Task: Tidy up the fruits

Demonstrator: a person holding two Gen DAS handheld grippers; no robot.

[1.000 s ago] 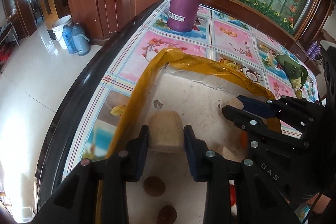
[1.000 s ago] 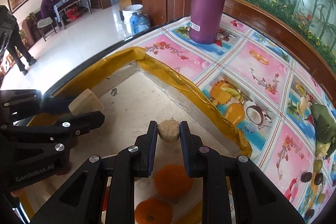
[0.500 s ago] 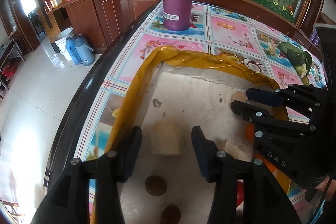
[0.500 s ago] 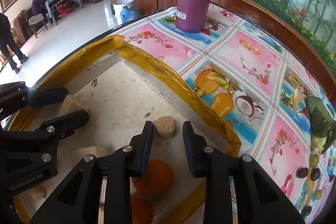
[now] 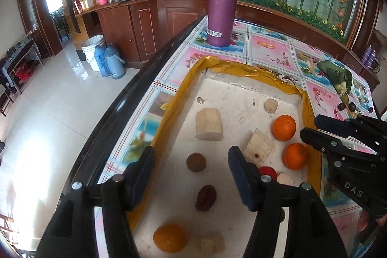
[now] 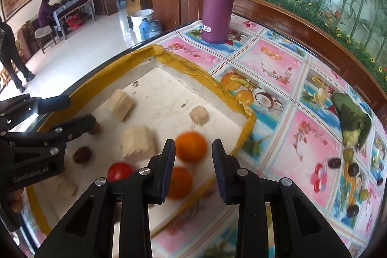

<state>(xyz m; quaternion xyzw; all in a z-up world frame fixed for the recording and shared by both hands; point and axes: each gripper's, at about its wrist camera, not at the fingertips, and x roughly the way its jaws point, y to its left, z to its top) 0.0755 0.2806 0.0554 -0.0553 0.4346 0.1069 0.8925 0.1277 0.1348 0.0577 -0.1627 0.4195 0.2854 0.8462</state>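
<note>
While the left gripper (image 5: 191,173) hangs with fingers spread and empty at lower centre, fruit pieces lie spaced in the tray (image 5: 169,110), likely for sorting. In the right view, the right gripper (image 6: 193,161) gapes empty, framing an orange (image 6: 191,147) below.

Fruit pieces in a tray (image 5: 169,113) on the worktop (image 5: 273,52)

In the tray, a large chunk (image 5: 209,123) lies toward the far left, a small lump (image 5: 271,105) near the far wall, two oranges (image 5: 284,127) along the right side — a date (image 5: 206,197) and another orange (image 5: 170,237) nearer. A flask (image 5: 223,3) stands on the worktop beyond the tray.
</note>
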